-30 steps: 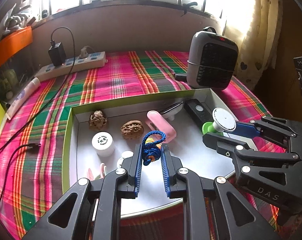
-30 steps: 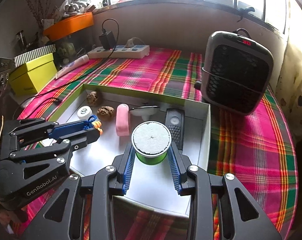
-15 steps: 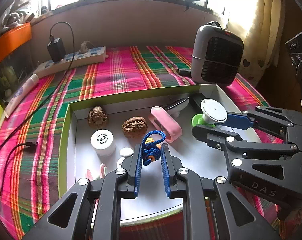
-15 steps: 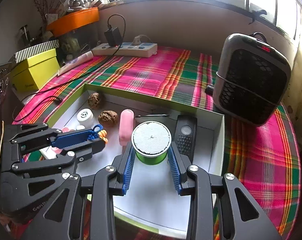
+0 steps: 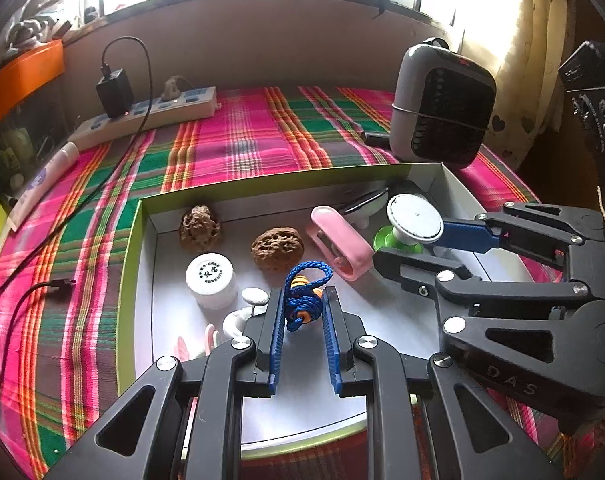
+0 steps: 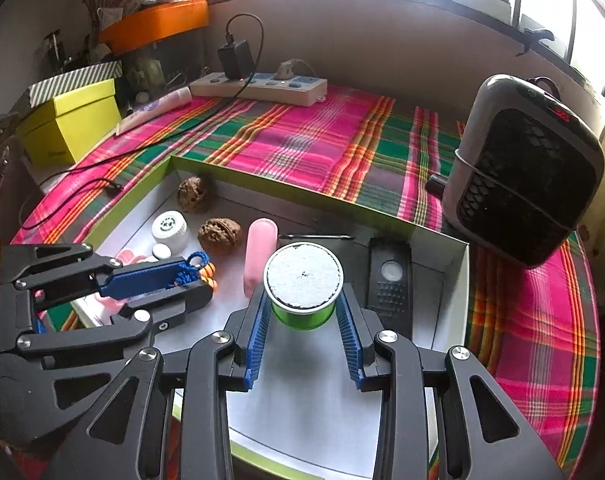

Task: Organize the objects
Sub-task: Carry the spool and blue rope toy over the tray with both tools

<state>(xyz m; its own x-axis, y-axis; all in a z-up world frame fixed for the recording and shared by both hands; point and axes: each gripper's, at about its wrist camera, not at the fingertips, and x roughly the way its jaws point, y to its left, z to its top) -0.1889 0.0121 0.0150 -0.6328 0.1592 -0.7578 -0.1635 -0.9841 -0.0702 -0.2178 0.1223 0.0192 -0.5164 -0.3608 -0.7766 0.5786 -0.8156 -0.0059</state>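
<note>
A shallow green-rimmed box (image 5: 262,184) (image 6: 282,188) with a white floor lies on the plaid cloth. My left gripper (image 5: 302,296) (image 6: 200,278) hangs over its left half, shut on a blue cord with orange beads (image 5: 302,300) (image 6: 194,270). Over the box's right half, my right gripper (image 6: 302,300) (image 5: 406,240) is shut on a small green cup with a white lid (image 6: 302,280) (image 5: 412,220), held upright above the floor. On the box floor lie two walnuts (image 5: 278,246), a white jar (image 5: 210,278), a pink case (image 5: 340,242) and a black remote (image 6: 390,280).
A grey heater (image 6: 522,168) stands just beyond the box's right far corner. A power strip (image 5: 150,114) with a plugged charger lies at the back. A black cable (image 5: 58,284) trails on the cloth to the left, and a yellow box (image 6: 70,120) sits at the far left.
My right gripper has drifted a little leftward over the box, carrying the green cup. The left gripper has stayed nearly still with the cord in it.
</note>
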